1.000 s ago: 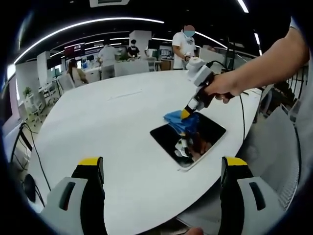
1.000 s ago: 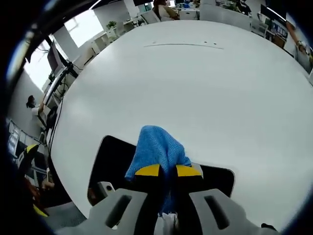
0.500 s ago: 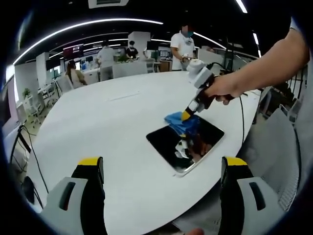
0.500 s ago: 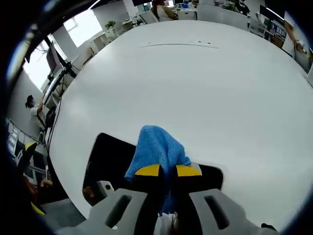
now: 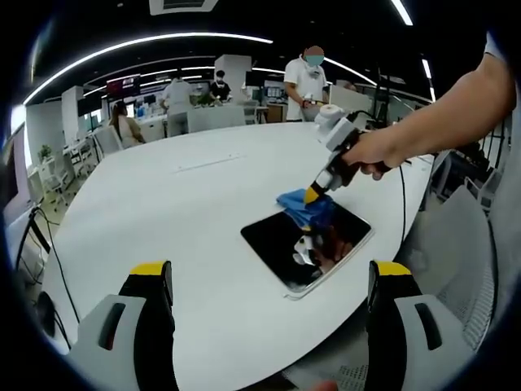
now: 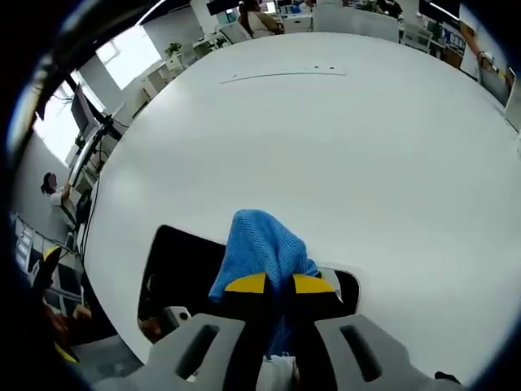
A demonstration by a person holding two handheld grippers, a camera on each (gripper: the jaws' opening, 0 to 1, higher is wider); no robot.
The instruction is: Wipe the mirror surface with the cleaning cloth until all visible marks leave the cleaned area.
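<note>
Pinching a blue cleaning cloth (image 6: 264,244) between its two yellow-tipped jaws, the right tool (image 6: 279,284) presses the cloth down on the far part of the mirror (image 6: 183,273), a dark rectangular pane lying flat on the white worktop (image 6: 326,147). In the left gripper view the same scene sits ahead: a hand (image 5: 376,151) holds the right tool (image 5: 312,195) tilted down over the cleaning cloth (image 5: 305,205), which covers the mirror's (image 5: 285,244) far corner and spills a little onto the worktop (image 5: 179,220). The mirror lies near the worktop's rounded edge and reflects the tool and the hand. The left tool (image 5: 269,273) hangs above the near edge of the worktop, well apart from the mirror, its jaws spread wide with nothing between them. Several people (image 5: 308,77) stand at desks beyond the far side.
</note>
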